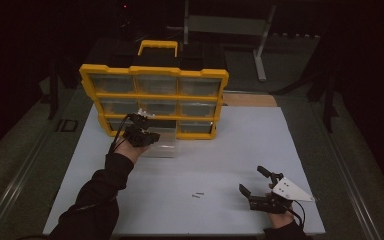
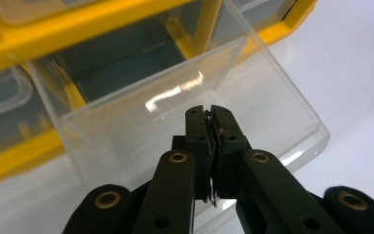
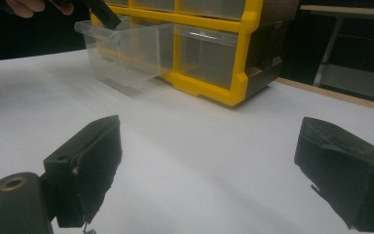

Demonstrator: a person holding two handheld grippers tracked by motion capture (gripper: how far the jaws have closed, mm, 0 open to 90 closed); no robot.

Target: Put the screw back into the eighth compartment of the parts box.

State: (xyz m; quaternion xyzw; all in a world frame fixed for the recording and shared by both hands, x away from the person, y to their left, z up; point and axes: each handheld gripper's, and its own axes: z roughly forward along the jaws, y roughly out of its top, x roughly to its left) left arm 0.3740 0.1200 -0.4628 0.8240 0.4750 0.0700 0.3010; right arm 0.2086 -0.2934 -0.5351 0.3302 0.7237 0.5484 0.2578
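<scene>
A yellow organizer (image 1: 152, 71) with clear drawers stands upright at the back of the white table. One clear drawer (image 1: 166, 145) is pulled out of its bottom row and looks empty. My left gripper (image 1: 150, 136) is shut, its tips just above the open drawer (image 2: 272, 112), and I see nothing between its jaws (image 2: 207, 114). Two small screws (image 1: 197, 195) lie on the table toward the front. To their right, my right gripper (image 1: 253, 181) stands open and holds nothing (image 3: 219, 161). It faces the organizer (image 3: 214, 90), the drawer (image 3: 126, 48) and the left gripper (image 3: 102, 12).
The white table top (image 1: 230, 150) spreads wide between the organizer and the front edge. A wooden strip (image 1: 250, 100) runs along the table's back right. A metal frame (image 1: 230, 25) stands in the dark behind it.
</scene>
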